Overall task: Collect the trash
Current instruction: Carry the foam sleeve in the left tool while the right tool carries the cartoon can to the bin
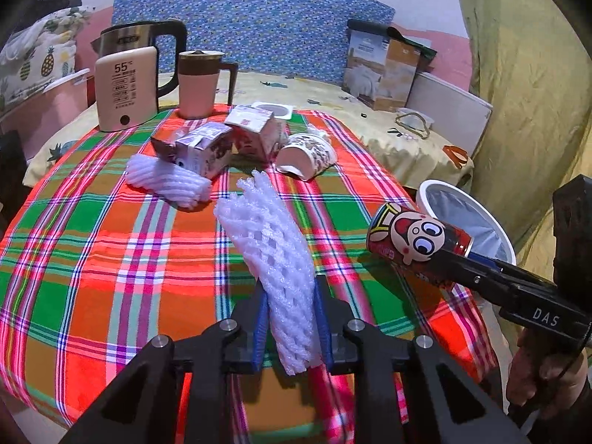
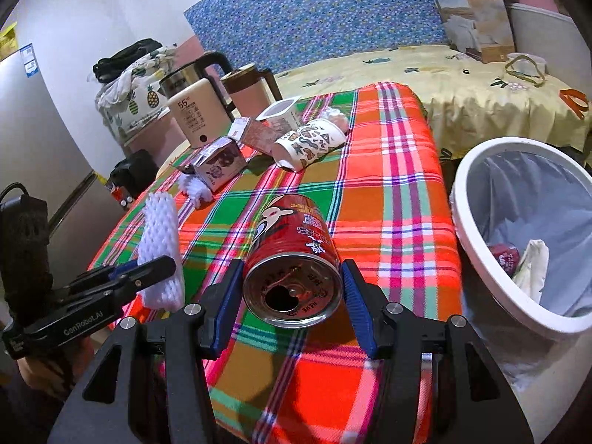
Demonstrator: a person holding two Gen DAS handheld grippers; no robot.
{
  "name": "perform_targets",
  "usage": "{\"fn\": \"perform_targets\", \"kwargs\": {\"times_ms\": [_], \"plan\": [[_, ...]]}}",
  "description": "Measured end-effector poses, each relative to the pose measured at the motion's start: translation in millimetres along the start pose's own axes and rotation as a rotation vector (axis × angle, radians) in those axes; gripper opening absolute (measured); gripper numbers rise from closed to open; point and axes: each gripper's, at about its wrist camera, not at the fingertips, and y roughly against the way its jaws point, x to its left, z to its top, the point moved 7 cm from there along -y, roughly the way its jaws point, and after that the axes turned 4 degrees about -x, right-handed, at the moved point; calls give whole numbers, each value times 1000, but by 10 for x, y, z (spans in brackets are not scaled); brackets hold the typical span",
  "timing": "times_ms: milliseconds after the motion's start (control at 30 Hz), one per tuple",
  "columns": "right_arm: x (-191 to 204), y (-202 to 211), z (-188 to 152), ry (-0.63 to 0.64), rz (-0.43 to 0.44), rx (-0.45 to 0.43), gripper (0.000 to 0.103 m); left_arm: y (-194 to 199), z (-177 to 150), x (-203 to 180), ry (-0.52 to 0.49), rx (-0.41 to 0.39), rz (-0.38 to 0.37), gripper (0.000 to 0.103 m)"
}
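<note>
Two grippers, each loaded. Left wrist view: left gripper (image 1: 290,323) pinches a white foam fruit net (image 1: 273,259) between its blue pads, net sticking up and away over the plaid tablecloth (image 1: 92,259). Far side of the cloth: second foam net (image 1: 166,181), two crumpled cartons (image 1: 207,150), tipped paper cup (image 1: 307,155), kettle (image 1: 137,74), pink mug (image 1: 199,85). At right, right gripper (image 1: 458,262) carries a red can (image 1: 414,244) near the white bin (image 1: 477,214).

Right wrist view: right gripper (image 2: 292,292) clamps the red can (image 2: 292,259) by its sides, opened top facing the lens. White bin (image 2: 466,222) stands right, beside the table (lined, some rubbish inside). Left gripper (image 2: 159,266) at left, net (image 2: 161,236) held.
</note>
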Motion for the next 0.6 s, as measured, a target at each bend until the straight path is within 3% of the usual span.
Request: {"fn": "perform_targets", "kwargs": {"times_ms": [333,600], "plan": [[-140,70,-10,-29,-7,-23,54,-62,66,-200,-38,6,-29,23],[-394,244,63,-64,-63,-67,54,-212,201,-525,-92,7,-84,23]]}}
